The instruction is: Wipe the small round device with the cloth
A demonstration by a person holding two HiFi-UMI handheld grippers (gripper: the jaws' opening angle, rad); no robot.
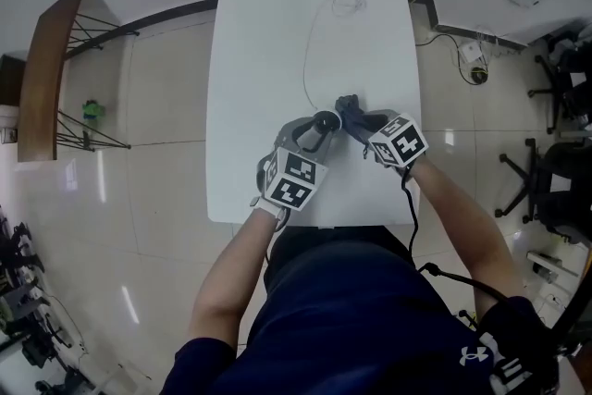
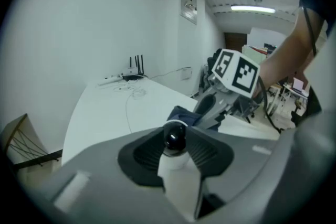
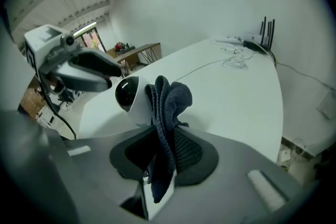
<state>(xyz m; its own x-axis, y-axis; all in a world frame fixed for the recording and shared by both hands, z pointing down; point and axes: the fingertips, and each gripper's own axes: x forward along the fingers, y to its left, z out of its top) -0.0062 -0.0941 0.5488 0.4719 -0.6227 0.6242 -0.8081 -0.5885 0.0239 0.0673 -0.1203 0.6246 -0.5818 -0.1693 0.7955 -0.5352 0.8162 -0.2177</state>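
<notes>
White-bodied small round device (image 3: 128, 97), at the head view's centre over the long white counter (image 1: 277, 32), should stay firmly clamped in the left gripper's (image 2: 175, 145) jaws. Meanwhile the dark blue knitted cloth (image 3: 170, 99), pinched in the right gripper's (image 3: 163, 152) narrow jaws, should rub lightly round it. Its glossy black dome catches the light.

device (image 3: 127, 94): white, glossy black round face, at near end of table (image 1: 277, 32) | cloth (image 3: 168, 107): dark blue, bunched, touching device's side

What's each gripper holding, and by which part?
Left gripper clamps the small round device by its white body; right gripper pinches the dark cloth mid-fold.
</notes>
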